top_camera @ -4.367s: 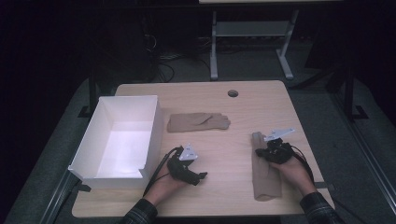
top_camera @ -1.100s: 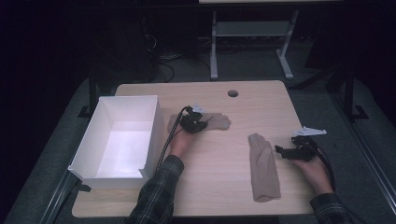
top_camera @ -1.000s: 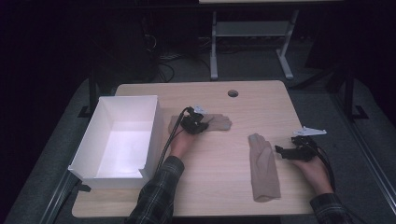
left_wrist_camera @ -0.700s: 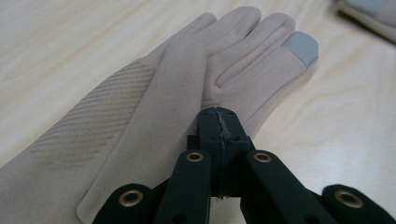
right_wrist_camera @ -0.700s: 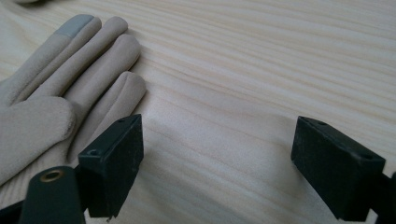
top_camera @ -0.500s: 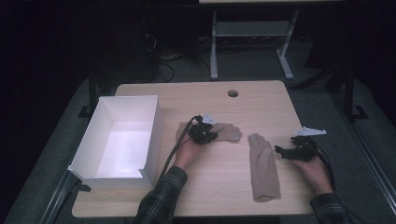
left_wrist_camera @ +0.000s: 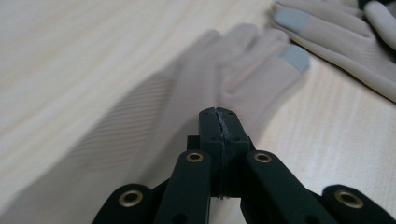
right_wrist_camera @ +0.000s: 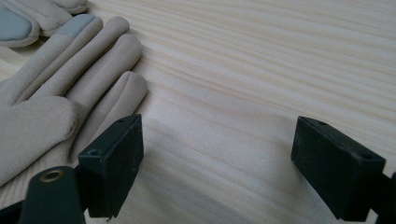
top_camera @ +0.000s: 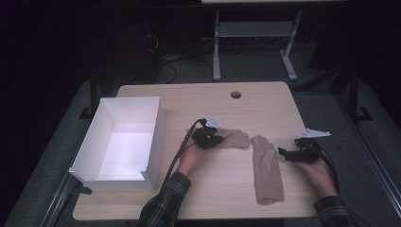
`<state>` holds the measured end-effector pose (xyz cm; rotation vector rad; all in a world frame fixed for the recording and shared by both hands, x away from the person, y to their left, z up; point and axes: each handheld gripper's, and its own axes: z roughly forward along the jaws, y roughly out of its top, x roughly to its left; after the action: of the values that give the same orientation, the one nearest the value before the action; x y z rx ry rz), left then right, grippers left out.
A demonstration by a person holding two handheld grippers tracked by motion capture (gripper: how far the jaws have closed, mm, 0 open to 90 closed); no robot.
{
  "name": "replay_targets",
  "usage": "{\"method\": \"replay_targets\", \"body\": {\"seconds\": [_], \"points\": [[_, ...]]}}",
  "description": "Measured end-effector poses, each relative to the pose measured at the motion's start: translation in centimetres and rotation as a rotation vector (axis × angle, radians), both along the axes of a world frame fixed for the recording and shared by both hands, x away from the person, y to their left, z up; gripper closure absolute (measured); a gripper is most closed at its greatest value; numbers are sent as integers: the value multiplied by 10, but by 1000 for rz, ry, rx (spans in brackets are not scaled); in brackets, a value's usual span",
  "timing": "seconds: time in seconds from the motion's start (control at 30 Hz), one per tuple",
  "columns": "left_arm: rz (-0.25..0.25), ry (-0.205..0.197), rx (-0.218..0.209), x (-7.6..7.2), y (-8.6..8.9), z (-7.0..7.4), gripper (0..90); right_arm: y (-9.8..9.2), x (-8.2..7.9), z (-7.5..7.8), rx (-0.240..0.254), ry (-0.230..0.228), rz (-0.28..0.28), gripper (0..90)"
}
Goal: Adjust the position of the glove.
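Left gripper (top_camera: 215,138) pinches glove (top_camera: 234,138) (low, level); right gripper (top_camera: 289,154) rests wide.

My left gripper (top_camera: 211,137) is out over the middle of the table, forearm angled in from the bottom, jaws pinched fully together. My right gripper (top_camera: 289,153) sits low off to the right side, wrist near the edge, jaws spread wide apart with nothing between them.
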<state>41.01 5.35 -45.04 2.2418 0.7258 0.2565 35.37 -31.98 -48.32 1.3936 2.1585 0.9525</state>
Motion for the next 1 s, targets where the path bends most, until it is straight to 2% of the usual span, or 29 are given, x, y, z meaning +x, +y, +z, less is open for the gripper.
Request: {"method": "replay_targets", "body": {"seconds": [0.17, 0.23, 0.33, 0.5, 0.57, 0.63, 0.67, 0.7, 0.83, 1.0], "points": [[66, -25, 0, 13, 20, 10, 895, 0, 0, 0, 0, 0, 0, 165], [90, -37, -1, 18, 25, 11, 895, 0, 0, 0, -1, -2, 3, 165], [134, -31, -3, 26, 31, 9, 895, 0, 0, 0, 0, -1, 2, 165], [161, -13, 42, 34, 35, 1, 895, 0, 0, 0, 0, 0, 1, 165], [171, -1, 68, 37, 36, -6, 895, 0, 0, 0, 0, -1, 3, 165], [173, 15, 73, 37, 37, -12, 895, 0, 0, 0, 0, -1, 3, 165], [180, 20, 48, 36, 39, -14, 895, 0, 0, 0, 0, 0, 3, 165], [187, 28, 42, 35, 40, -14, 895, 0, 0, 0, 0, 0, 3, 165], [178, 31, 65, 31, 40, -13, 896, 0, 0, 0, 0, 0, 2, 165], [187, 40, 57, 21, 43, -13, 896, 0, 0, 0, 1, -1, 2, 165]]}}
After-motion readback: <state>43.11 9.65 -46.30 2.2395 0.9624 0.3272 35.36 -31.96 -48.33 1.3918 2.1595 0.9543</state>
